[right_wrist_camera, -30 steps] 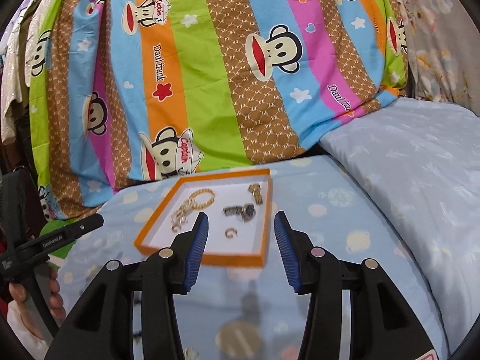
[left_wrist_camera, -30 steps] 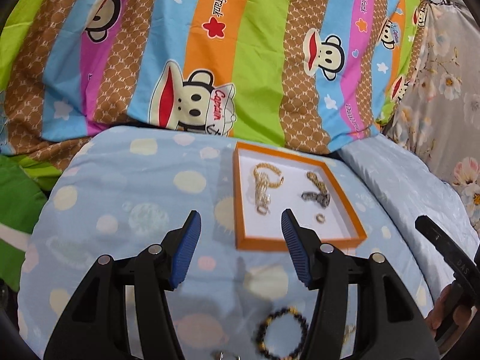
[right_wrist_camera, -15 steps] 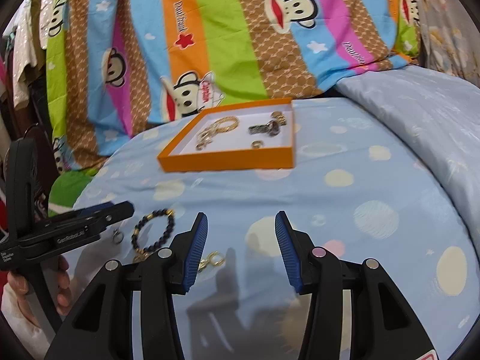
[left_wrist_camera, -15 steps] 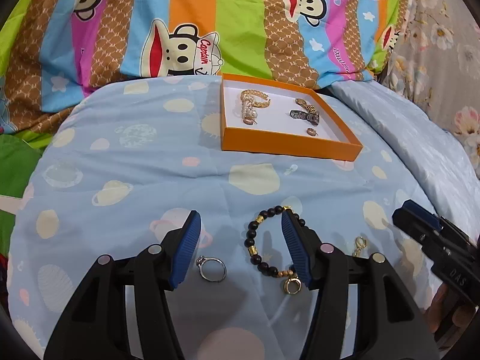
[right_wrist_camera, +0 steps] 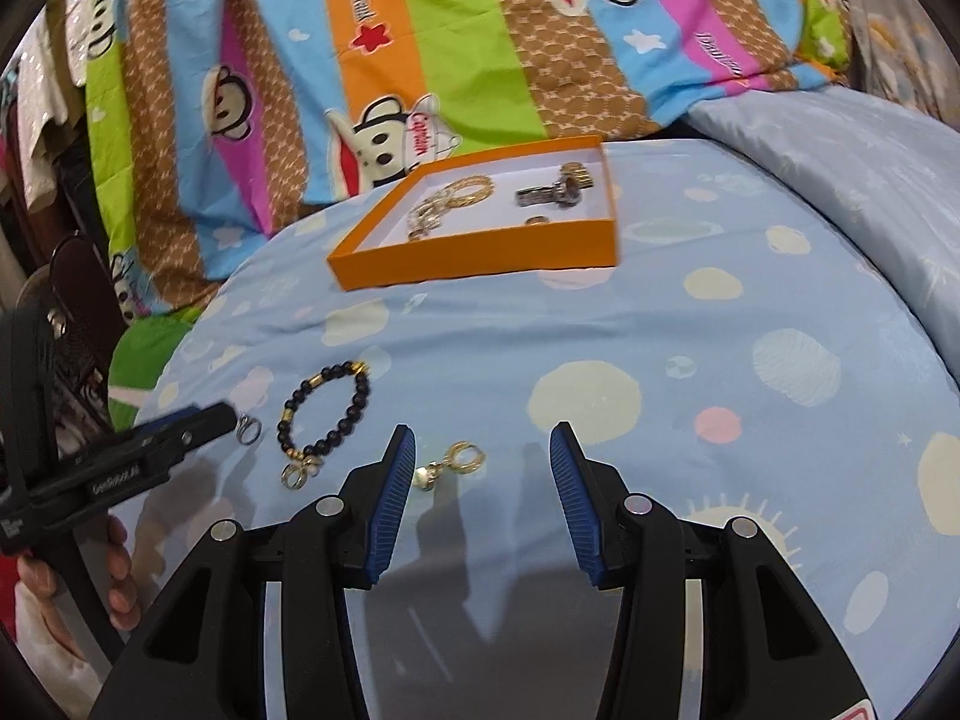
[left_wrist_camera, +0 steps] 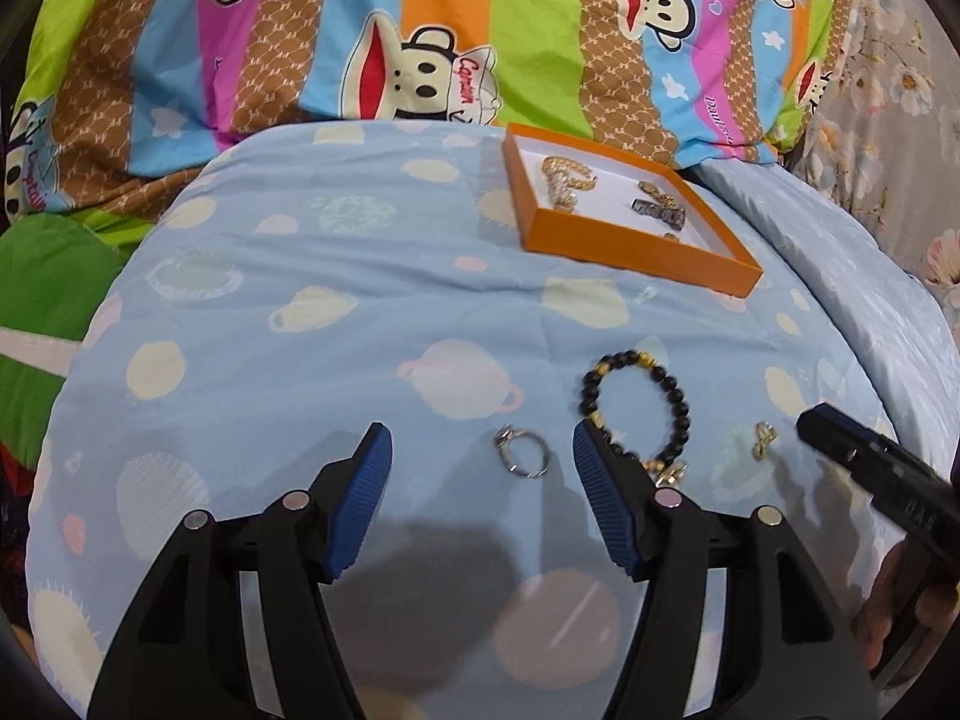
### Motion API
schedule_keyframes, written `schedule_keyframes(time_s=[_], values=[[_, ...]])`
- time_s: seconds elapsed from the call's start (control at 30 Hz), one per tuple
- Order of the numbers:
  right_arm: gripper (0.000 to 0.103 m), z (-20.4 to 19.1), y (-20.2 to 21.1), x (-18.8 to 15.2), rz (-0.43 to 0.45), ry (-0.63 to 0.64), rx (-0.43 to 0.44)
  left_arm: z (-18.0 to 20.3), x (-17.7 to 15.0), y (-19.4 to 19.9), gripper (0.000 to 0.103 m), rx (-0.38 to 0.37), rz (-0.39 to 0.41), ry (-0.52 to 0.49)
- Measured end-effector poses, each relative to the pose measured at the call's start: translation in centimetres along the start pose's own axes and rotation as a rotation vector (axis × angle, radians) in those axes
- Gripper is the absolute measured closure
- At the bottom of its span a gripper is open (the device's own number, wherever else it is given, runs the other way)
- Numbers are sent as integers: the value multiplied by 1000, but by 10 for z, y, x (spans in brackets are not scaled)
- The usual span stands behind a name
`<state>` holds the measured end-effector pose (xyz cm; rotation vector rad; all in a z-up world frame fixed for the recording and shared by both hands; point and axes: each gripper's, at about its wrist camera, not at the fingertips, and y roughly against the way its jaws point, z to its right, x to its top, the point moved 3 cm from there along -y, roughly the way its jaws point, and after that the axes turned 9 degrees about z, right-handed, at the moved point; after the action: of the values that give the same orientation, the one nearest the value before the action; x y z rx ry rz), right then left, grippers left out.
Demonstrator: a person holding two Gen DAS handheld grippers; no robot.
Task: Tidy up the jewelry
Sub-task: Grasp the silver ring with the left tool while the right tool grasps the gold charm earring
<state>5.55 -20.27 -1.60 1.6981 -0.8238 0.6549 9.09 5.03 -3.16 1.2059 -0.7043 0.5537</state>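
An orange tray (left_wrist_camera: pixel 630 243) (right_wrist_camera: pixel 480 255) with several gold and dark pieces inside sits at the far side of the blue cushion. On the cushion lie a silver ring (left_wrist_camera: pixel 521 451) (right_wrist_camera: pixel 248 427), a black bead bracelet (left_wrist_camera: pixel 639 411) (right_wrist_camera: pixel 327 414) with gold charms, and a gold earring (left_wrist_camera: pixel 764 438) (right_wrist_camera: pixel 450 463). My left gripper (left_wrist_camera: pixel 483 462) is open and empty, with the ring between its fingers. My right gripper (right_wrist_camera: pixel 483 459) is open and empty, with the earring just inside its left finger (right_wrist_camera: pixel 393 498).
A striped cartoon-monkey blanket (left_wrist_camera: pixel 420 30) rises behind the cushion. A pale blue quilt (right_wrist_camera: pixel 840 168) lies to the right. Green cloth (left_wrist_camera: pixel 42 276) lies off the cushion's left edge.
Both grippers have pulled back from the tray and dropped toward the loose jewelry on the near part of the cushion. The ring and the earring now sit between the fingers.
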Motion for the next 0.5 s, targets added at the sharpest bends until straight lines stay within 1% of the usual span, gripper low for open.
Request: schedule_keyframes(time_s=[0.07, 0.2, 0.33, 0.5], values=[[56, 4, 0, 0, -2, -16, -5, -2, -3, -1, 42, -10, -21, 0], [56, 5, -1, 0, -4, -11, -8, 1, -3, -2, 42, -12, -20, -20], [56, 1, 1, -2, -8, 11, 5, 7, -3, 1, 42, -35, -16, -34], [56, -9, 5, -11, -26, 24, 24, 18, -8, -1, 42, -47, -29, -90]])
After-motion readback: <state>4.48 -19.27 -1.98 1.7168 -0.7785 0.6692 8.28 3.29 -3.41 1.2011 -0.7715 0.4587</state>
